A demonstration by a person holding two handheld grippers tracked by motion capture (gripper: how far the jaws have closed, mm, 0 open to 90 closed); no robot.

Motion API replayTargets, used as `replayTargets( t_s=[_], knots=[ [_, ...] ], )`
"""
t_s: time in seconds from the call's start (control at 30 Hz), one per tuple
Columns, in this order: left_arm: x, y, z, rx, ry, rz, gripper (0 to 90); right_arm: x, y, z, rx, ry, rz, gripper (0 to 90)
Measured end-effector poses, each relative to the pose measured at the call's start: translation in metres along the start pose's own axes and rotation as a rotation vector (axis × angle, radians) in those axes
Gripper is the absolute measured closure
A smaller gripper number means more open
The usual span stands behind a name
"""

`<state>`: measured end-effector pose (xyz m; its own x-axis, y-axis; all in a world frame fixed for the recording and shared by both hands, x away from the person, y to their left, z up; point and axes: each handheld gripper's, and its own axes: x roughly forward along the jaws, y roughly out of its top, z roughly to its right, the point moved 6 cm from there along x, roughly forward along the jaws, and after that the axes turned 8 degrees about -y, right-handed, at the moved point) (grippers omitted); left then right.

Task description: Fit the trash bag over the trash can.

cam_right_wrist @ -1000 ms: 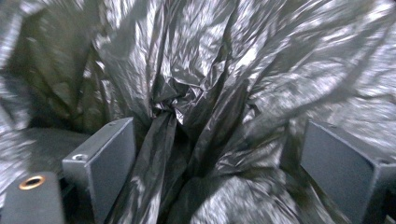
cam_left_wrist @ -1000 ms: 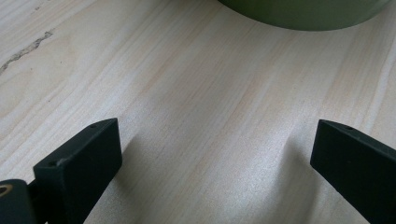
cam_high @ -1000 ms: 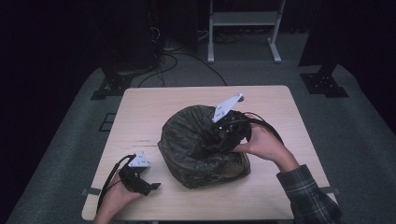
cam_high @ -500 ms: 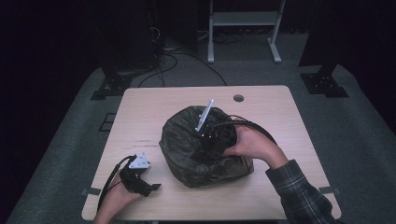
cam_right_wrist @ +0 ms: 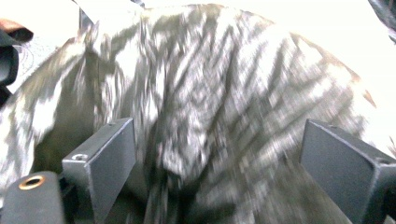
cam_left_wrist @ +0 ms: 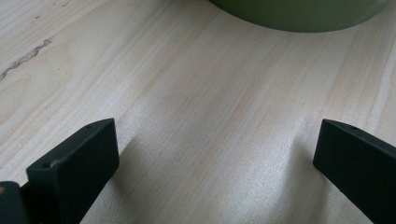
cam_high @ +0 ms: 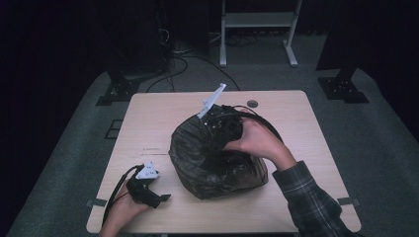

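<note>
Under your right hand-held gripper, jaws wide and gripping nothing, sits the crumpled bag; next, close on a fold.

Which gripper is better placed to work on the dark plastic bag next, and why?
The right gripper: it is over the bag, its jaws apart with crinkled plastic between them. The left gripper rests near the table's front edge, jaws apart over bare wood.

pale wooden table with crumpled dark bag on top
</note>
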<state>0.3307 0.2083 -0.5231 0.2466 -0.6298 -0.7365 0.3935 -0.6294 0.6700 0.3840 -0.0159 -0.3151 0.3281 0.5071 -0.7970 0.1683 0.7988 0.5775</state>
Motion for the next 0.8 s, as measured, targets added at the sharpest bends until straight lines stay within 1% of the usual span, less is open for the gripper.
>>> replayTargets(
  t_s=[0.07,0.17,0.23,0.33,0.43,0.53,0.63,0.7,0.8],
  knots=[
    [0.000,-0.001,0.000,0.000,0.001,0.009,0.0,0.012,0.007,-0.003,-0.003,0.012,-0.013,9.5],
    [0.000,-0.001,0.000,0.003,-0.001,0.011,0.0,0.033,0.012,-0.008,-0.008,0.032,-0.048,9.5],
    [0.000,-0.001,0.000,0.005,-0.004,0.013,0.0,0.045,0.013,-0.011,-0.007,0.047,-0.070,9.5],
    [0.000,-0.001,0.000,0.005,-0.004,0.013,0.0,0.063,0.013,-0.016,-0.022,0.060,-0.106,9.4],
    [0.000,-0.001,0.000,0.004,-0.002,0.013,0.0,0.075,0.011,-0.020,-0.036,0.060,-0.147,9.4],
    [0.000,-0.001,0.000,0.004,-0.002,0.012,0.0,0.084,0.011,-0.022,-0.040,0.064,-0.171,9.4],
    [0.000,-0.001,0.000,0.004,-0.002,0.012,0.0,0.090,0.011,-0.025,-0.037,0.078,-0.180,9.4],
    [0.000,-0.001,0.000,0.005,-0.002,0.013,0.0,0.094,0.009,-0.026,-0.036,0.079,-0.192,9.4],
    [0.000,-0.001,0.000,0.005,-0.004,0.019,0.0,0.089,0.010,-0.024,-0.033,0.069,-0.170,9.4]
  ],
)
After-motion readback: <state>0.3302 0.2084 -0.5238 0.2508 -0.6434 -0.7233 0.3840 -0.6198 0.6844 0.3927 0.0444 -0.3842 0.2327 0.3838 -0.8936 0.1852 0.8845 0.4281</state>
